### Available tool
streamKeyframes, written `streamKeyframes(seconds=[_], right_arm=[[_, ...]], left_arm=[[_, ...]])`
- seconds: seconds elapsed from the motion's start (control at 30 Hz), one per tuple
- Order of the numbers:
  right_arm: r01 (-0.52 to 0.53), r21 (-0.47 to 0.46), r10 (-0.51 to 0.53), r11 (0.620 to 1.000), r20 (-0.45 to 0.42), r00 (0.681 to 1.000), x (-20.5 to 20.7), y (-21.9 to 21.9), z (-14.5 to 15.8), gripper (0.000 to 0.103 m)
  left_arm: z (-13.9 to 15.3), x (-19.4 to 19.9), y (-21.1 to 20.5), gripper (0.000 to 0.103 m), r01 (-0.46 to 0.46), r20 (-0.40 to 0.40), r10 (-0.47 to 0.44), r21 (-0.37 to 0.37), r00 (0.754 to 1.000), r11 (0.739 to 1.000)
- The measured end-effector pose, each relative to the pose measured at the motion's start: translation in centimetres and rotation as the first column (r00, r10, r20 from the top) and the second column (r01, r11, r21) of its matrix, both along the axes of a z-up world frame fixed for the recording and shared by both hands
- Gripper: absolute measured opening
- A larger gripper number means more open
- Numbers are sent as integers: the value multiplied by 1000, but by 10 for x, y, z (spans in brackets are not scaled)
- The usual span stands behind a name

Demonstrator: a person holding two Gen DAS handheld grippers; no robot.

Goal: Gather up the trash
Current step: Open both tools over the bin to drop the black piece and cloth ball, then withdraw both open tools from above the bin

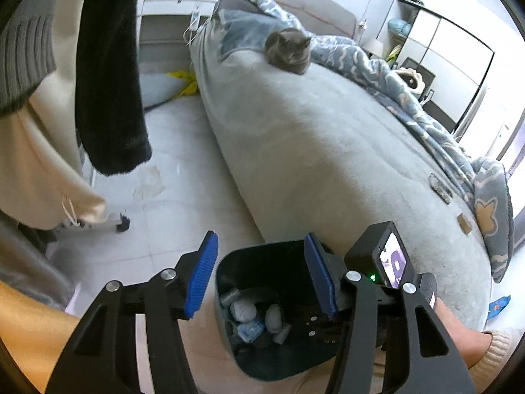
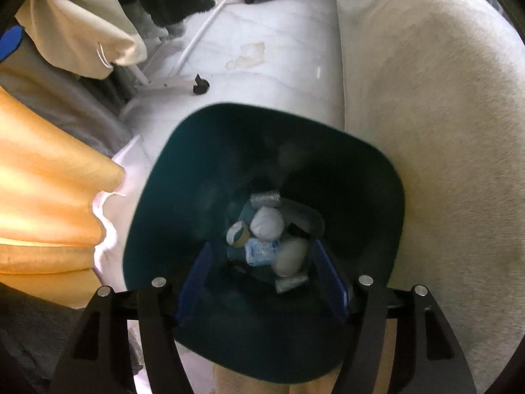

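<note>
A dark teal trash bin (image 1: 226, 298) stands on the floor against the side of the bed. In its bottom lie several crumpled tissues and wrappers (image 1: 244, 312). My left gripper (image 1: 262, 275) hovers over the bin's near rim, open, with nothing between its blue pads. The right gripper's camera body (image 1: 390, 259) shows just to its right, over the bin. In the right wrist view, my right gripper (image 2: 264, 280) points steeply down into the bin (image 2: 197, 164), open and empty. The pile of trash (image 2: 265, 226) lies below its pads.
A grey cat (image 1: 290, 49) sits on the grey bed (image 1: 328, 151) by a blue blanket (image 1: 410, 98). Two small items (image 1: 439, 187) lie near the bed's right edge, and a blue wrapper (image 1: 498, 305) is on the floor. Clothes (image 1: 111, 65) hang on a wheeled rack (image 2: 197, 87) at left.
</note>
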State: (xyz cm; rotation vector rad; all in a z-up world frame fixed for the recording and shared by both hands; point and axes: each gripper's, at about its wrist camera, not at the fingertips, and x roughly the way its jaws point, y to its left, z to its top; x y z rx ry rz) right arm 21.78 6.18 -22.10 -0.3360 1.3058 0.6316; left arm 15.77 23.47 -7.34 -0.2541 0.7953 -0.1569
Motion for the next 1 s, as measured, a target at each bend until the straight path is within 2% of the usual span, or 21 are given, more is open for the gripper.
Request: streamKeyframes(seconds=[0.33, 0.5, 0.67, 0.83, 1.0], right_arm=[[-7, 107, 3, 994, 33, 999, -3, -18, 33, 70], [-26, 164, 10, 986, 100, 995, -4, -31, 60, 71], [-26, 229, -17, 973, 185, 983, -2, -52, 92, 71], [0, 262, -64, 965, 235, 970, 3, -79, 111, 71], [38, 274, -114, 961, 268, 957, 8, -113, 127, 71]], left_arm=[[24, 4, -23, 57, 26, 81, -26, 3, 996, 1000], [43, 6, -39, 57, 46, 103, -43, -30, 994, 999], [65, 4, -61, 57, 58, 162, -58, 6, 985, 998], [69, 11, -86, 57, 76, 172, -82, 44, 982, 996], [67, 21, -110, 60, 105, 162, -110, 38, 981, 994]])
